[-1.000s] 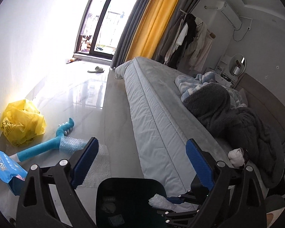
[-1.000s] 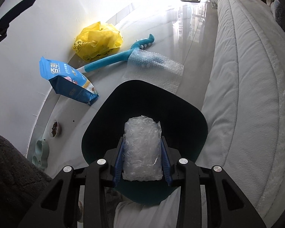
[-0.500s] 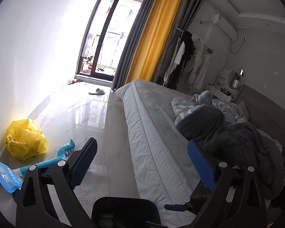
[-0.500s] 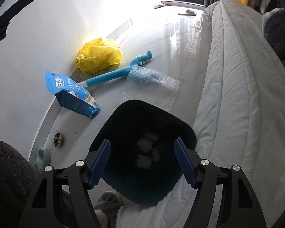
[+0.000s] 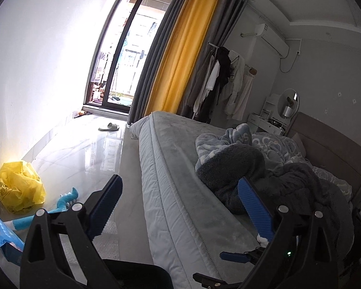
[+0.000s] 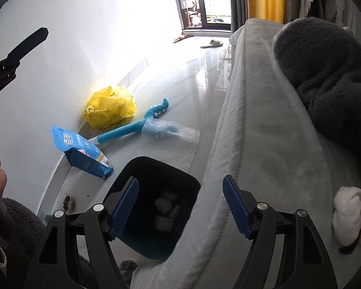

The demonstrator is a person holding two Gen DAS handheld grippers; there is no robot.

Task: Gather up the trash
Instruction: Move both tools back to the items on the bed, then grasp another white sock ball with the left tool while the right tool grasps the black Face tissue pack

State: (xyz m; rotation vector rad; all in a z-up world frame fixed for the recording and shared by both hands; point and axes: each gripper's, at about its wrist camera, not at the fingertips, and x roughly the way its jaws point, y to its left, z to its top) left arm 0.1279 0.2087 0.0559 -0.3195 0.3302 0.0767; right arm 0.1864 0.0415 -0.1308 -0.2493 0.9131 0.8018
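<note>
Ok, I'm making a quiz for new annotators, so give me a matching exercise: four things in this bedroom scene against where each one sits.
Things:
1. yellow plastic bag
2. bubble wrap sheet
3. slipper
4. white sock

Places:
A. on the bed, near the right gripper
B. on the floor by the balcony door
C. against the white wall
D. flat on the floor between the dark bin and the blue toy

Pairs: 1-C, 2-D, 3-B, 4-A
</note>
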